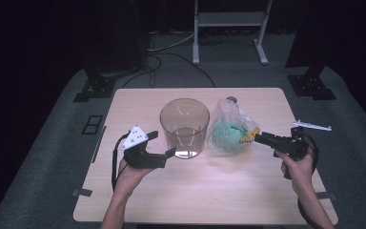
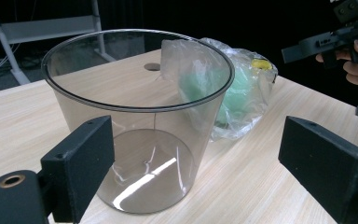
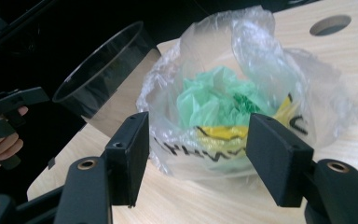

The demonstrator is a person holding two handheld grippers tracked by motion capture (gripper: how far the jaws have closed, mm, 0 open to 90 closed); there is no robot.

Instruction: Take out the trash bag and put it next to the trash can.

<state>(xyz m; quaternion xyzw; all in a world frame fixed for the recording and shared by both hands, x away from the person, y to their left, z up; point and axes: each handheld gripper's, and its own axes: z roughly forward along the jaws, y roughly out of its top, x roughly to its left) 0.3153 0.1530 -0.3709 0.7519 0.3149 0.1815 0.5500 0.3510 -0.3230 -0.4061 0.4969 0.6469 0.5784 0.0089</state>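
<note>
Clear crumpled plastic bag (image 3: 242, 100) with green and yellow contents sits ahead of the open right hand-held gripper (image 3: 198, 156); thin film may slip or tear if pinched shallowly.

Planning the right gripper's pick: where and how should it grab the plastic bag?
Pinch the loose crumpled film at the top of the plastic bag, above the green and yellow contents. The bag slumps soft on the table with its neck standing up. Come from the right side, where the open right gripper already faces it; the clear bucket blocks the left.

Clear plastic bag (image 3: 242, 93) – green, yellow inside, smoky see-thru tub (image 1: 184, 126), light wood table (image 1: 209, 191)
</note>
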